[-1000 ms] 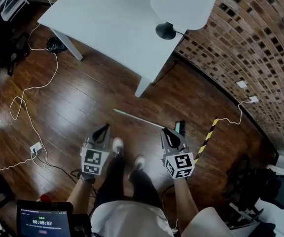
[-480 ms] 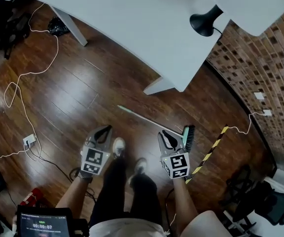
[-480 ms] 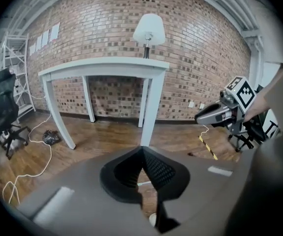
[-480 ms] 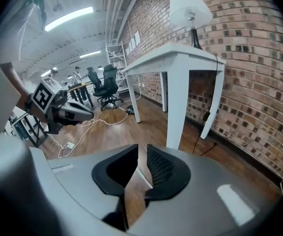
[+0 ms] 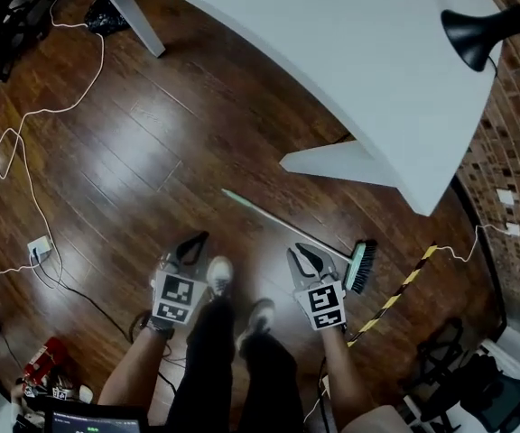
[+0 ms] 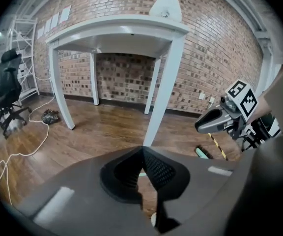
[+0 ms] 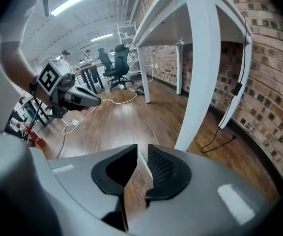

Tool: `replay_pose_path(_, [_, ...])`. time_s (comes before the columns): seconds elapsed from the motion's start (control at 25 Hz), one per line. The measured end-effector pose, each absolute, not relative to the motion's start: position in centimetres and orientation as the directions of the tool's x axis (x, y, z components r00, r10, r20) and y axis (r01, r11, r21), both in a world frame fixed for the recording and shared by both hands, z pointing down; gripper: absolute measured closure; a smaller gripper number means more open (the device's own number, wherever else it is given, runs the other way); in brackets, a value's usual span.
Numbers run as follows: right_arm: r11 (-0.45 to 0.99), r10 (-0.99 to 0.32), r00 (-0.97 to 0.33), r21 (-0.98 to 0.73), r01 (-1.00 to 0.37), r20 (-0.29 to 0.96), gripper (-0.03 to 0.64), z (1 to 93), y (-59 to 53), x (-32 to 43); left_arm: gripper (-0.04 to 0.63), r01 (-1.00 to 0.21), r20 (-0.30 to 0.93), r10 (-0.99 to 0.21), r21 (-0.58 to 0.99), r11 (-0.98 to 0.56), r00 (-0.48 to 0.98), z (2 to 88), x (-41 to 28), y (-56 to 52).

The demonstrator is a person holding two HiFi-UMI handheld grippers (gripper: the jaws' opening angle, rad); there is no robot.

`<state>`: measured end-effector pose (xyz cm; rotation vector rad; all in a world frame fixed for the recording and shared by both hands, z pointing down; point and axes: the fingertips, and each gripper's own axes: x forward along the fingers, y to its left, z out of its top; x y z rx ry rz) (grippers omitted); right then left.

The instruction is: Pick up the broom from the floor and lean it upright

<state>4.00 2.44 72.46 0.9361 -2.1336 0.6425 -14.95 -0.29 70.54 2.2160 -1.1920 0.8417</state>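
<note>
The broom lies flat on the wood floor: its thin pale-green handle [image 5: 278, 221] runs from the middle towards the lower right and ends in a green head with dark bristles [image 5: 361, 267]. My right gripper [image 5: 307, 255] hovers just beside the handle near the head. Its jaws are opening, and a strip of the handle [image 7: 144, 161] shows on the floor through the gap, untouched. My left gripper [image 5: 192, 242] hangs to the left of the handle's free end, its tips [image 6: 142, 151] meeting with nothing between them. The broom head [image 6: 203, 152] shows in the left gripper view too.
A white table [image 5: 332, 52] overhangs the floor ahead, its leg [image 5: 332, 162] just beyond the handle. A black lamp [image 5: 477, 30] stands on it. White cable [image 5: 25, 152] loops at left. Yellow-black tape [image 5: 395, 296] lies beside the broom head. The person's shoes [image 5: 218, 273] stand between the grippers.
Both grippers have sunk towards the floor, and the table fills more of the view. The right gripper now sits closer to the broom's handle and head.
</note>
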Motion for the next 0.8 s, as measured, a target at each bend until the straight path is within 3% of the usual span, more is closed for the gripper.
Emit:
replay_pose_path(0.44, [0.630,-0.318,-0.441,-0.161,-0.759,0.839,0.528,90.2,3.3,2.2,0.595,-0.858,0.733,-0.544,0.105,-0.502,0.408,83.9,-17.2,0.5])
replay_pose_path(0.8, [0.685,-0.260,-0.418,-0.139,-0.716,0.870,0.517,98.9,2.2,1.5,0.595,-0.886,0.725,-0.558,0.159,-0.436,0.404,89.1,-17.0,1.3])
